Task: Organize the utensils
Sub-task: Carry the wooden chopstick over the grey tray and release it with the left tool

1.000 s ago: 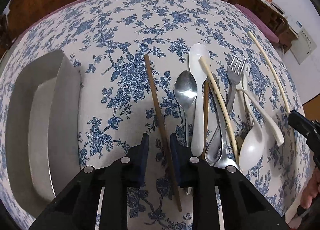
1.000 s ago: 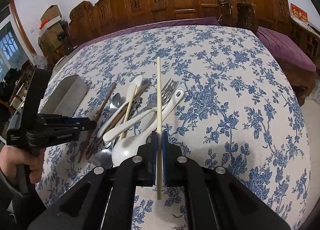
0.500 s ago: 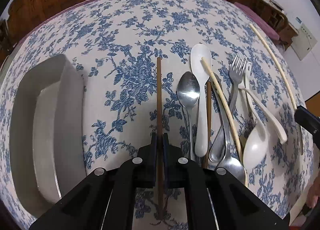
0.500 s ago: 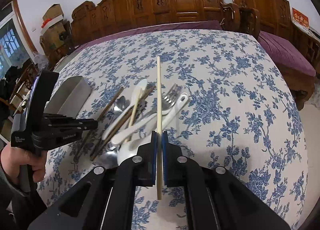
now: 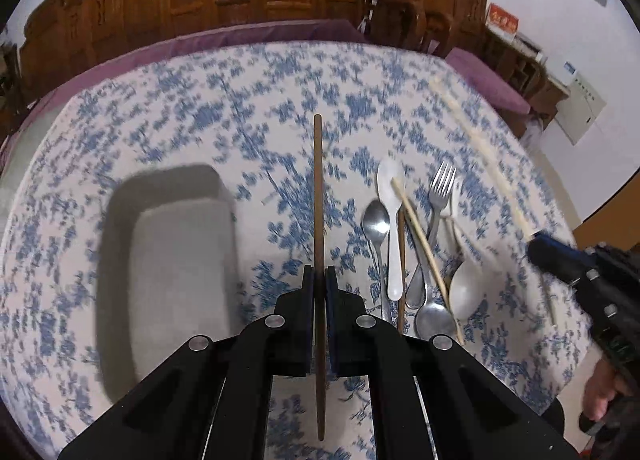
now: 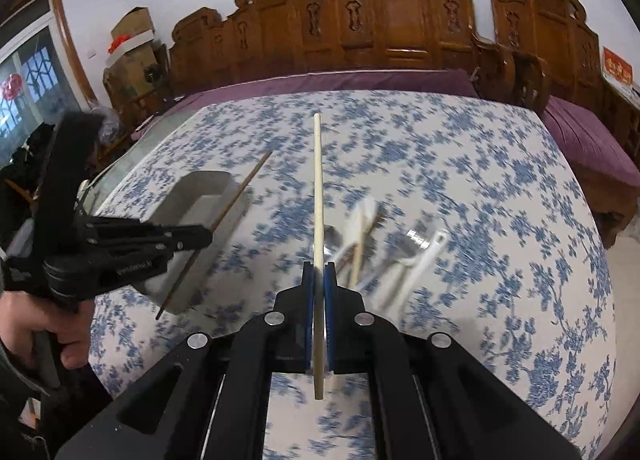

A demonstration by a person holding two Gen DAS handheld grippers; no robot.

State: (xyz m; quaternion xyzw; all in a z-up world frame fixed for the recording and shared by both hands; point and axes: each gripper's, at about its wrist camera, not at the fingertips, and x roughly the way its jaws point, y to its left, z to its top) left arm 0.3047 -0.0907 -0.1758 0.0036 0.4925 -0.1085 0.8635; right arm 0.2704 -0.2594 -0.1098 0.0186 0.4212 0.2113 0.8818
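the left gripper (image 5: 319, 280) is clamped on a thin dark brown wooden chopstick (image 5: 318, 196) at centre frame; the right gripper (image 6: 319, 276) is clamped on a pale cream chopstick (image 6: 318, 188). each long stick may pivot between the pads and miss the grey rectangular tray (image 5: 176, 260) at centre left.

Soft indoor light, motion-blurred tablecloth (image 5: 200, 108), sharp jaws, fisheye bending, dark vignetted corners
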